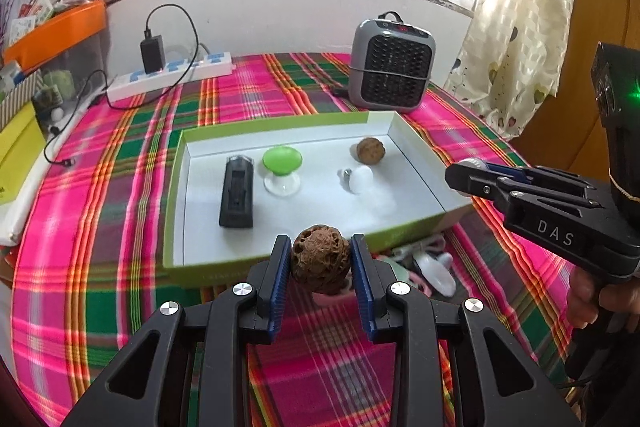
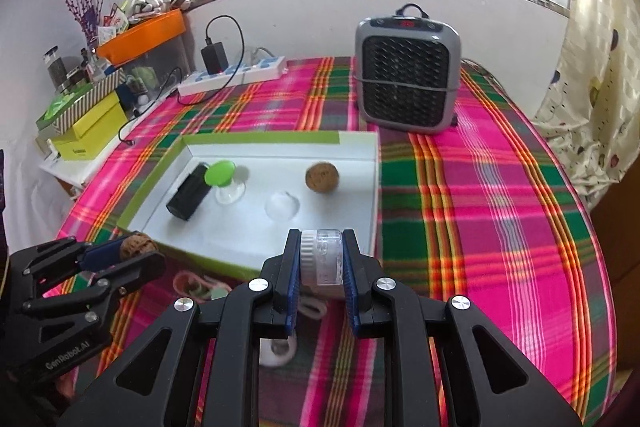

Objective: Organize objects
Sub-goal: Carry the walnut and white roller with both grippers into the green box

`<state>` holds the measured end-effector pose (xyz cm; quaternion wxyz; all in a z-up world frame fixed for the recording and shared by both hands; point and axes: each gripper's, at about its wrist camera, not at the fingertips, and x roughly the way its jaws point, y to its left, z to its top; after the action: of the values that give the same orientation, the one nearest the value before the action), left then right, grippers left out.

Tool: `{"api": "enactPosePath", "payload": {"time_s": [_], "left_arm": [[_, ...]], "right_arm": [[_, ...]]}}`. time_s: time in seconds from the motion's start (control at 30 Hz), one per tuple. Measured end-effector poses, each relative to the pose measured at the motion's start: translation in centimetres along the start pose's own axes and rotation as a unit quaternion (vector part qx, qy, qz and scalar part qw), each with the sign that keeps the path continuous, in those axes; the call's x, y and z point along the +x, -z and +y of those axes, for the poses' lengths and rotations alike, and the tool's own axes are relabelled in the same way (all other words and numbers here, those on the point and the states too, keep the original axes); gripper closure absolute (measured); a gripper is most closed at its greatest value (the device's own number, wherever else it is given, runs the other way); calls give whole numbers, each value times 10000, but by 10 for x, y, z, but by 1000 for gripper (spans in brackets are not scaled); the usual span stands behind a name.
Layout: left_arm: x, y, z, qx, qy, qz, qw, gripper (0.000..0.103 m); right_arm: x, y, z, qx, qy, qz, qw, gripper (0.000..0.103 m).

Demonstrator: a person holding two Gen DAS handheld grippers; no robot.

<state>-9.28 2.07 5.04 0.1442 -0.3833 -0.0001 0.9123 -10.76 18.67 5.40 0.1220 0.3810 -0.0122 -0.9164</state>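
Observation:
My left gripper [image 1: 320, 263] is shut on a brown wrinkled walnut [image 1: 320, 259], held above the plaid cloth just in front of the green-rimmed white box [image 1: 280, 125]. My right gripper [image 2: 322, 259] is shut on a small clear jar with a white lid [image 2: 324, 257], near the box's front right corner. In the box lie a black charger [image 1: 237, 193], a green suction cup [image 1: 282, 167], a white bulb [image 1: 358, 179] and a second walnut [image 1: 370, 149]. The right gripper [image 1: 466, 175] shows at the right of the left wrist view; the left gripper [image 2: 132, 247] shows at the lower left of the right wrist view.
A grey fan heater [image 1: 390, 65] stands behind the box, and a white power strip with a black adapter [image 1: 172, 75] lies at the back left. Small white and pastel items [image 1: 428, 267] lie on the cloth before the box. Boxes are stacked off the table's left edge [image 2: 86, 123].

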Motion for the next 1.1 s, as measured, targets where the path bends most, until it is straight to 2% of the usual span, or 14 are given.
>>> {"api": "enactPosePath", "payload": {"time_s": [0.47, 1.1], "left_arm": [[32, -24, 20, -183, -70, 105, 9998, 75], [70, -32, 34, -259, -184, 368, 9988, 75]], "right_arm": [[41, -43, 19, -394, -272, 123, 9988, 83], [108, -64, 28, -621, -348, 724, 9948, 83]]}}
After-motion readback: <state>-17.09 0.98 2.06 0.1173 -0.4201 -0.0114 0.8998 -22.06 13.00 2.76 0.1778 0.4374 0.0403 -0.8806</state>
